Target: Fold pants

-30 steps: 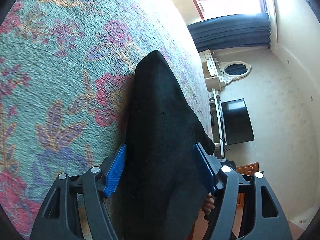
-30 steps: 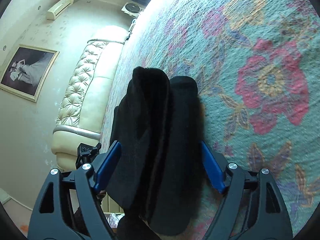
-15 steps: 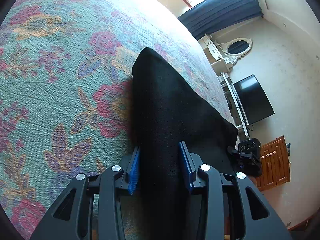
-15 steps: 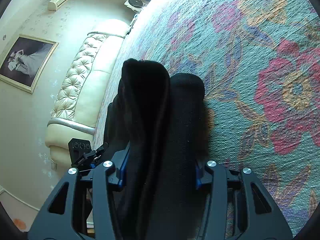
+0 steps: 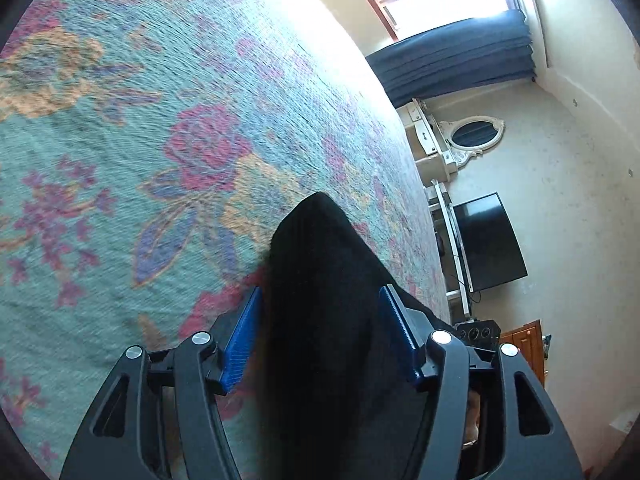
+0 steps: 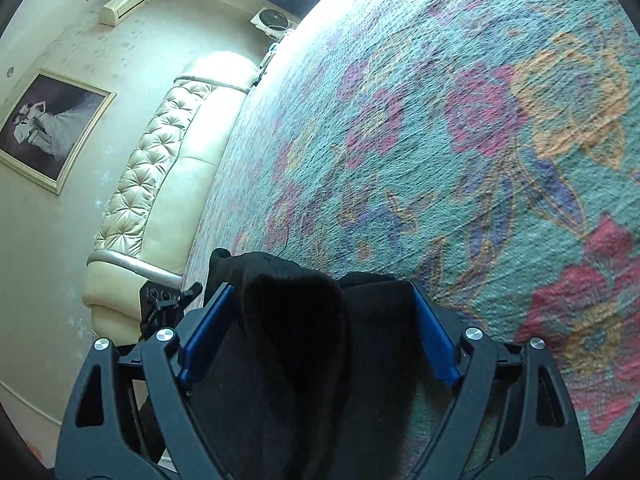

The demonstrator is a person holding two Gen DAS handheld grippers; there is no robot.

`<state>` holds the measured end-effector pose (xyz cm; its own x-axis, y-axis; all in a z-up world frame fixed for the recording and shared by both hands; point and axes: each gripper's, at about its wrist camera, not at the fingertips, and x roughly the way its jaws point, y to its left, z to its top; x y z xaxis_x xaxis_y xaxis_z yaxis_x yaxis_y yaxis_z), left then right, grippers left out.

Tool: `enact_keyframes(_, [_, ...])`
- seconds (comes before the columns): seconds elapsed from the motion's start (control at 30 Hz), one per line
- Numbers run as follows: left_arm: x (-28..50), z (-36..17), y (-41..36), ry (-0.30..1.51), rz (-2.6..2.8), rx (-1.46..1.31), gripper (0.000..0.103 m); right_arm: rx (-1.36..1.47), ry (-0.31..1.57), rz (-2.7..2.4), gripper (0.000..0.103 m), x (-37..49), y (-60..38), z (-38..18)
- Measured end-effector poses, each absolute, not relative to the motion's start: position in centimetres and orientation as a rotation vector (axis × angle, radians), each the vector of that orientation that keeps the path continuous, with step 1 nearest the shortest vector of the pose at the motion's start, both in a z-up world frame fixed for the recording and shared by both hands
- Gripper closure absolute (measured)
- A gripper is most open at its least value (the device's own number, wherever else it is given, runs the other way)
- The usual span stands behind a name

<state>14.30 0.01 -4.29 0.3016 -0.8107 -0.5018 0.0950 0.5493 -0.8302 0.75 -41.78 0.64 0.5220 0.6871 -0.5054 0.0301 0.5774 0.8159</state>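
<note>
Black pants [image 5: 320, 300] lie on a floral bedspread [image 5: 160, 140]. In the left wrist view a pointed black corner of them runs between the blue pads of my left gripper [image 5: 320, 300], whose jaws stand wide apart around the cloth. In the right wrist view bunched folds of the pants [image 6: 296, 320] fill the gap of my right gripper [image 6: 320, 292], whose jaws are also spread and not pressing the cloth. The rest of the pants is hidden under the grippers.
The bedspread [image 6: 460, 140] stretches ahead in both views. A cream tufted headboard [image 6: 160, 184] and a framed picture [image 6: 44, 124] are to the left of the right gripper. A black TV [image 5: 488, 240], a white mirror [image 5: 476, 136] and dark curtains [image 5: 452, 64] stand beyond the bed's edge.
Both grippers closed on the pants half a second ago and have opened again now. Both have pulled back, so less cloth reaches beyond the pads.
</note>
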Motion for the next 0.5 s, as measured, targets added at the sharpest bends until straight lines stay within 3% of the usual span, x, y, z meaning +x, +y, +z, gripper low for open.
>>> enact_keyframes(0.07, [15.0,-4.6,-1.2,1.128,-0.695,-0.774,0.044,0.866,0.971,0.486,0.019,1.2,-41.6,0.6])
enact_keyframes(0.1, [15.1,-4.6,-1.5,1.134,-0.687,-0.750,0.048,0.860,0.978,0.493,0.025,1.3,-41.6,0.6])
enact_keyframes(0.13, [15.1,-4.7,-1.6,1.138,-0.668,-0.716,0.059,0.852,0.983,0.488,0.032,1.4,-41.6,0.6])
enact_keyframes(0.17, [15.0,-4.7,-1.8,1.144,-0.654,-0.686,0.063,0.851,0.992,0.482,0.048,1.5,-41.4,0.5])
enact_keyframes(0.2, [14.9,-4.7,-1.8,1.144,-0.650,-0.667,0.068,0.867,1.000,0.484,0.055,1.6,-41.4,0.0])
enact_keyframes(0.5, [13.8,-2.7,-2.9,1.075,-0.576,-0.434,0.075,0.842,0.925,0.463,0.068,1.5,-41.3,0.5])
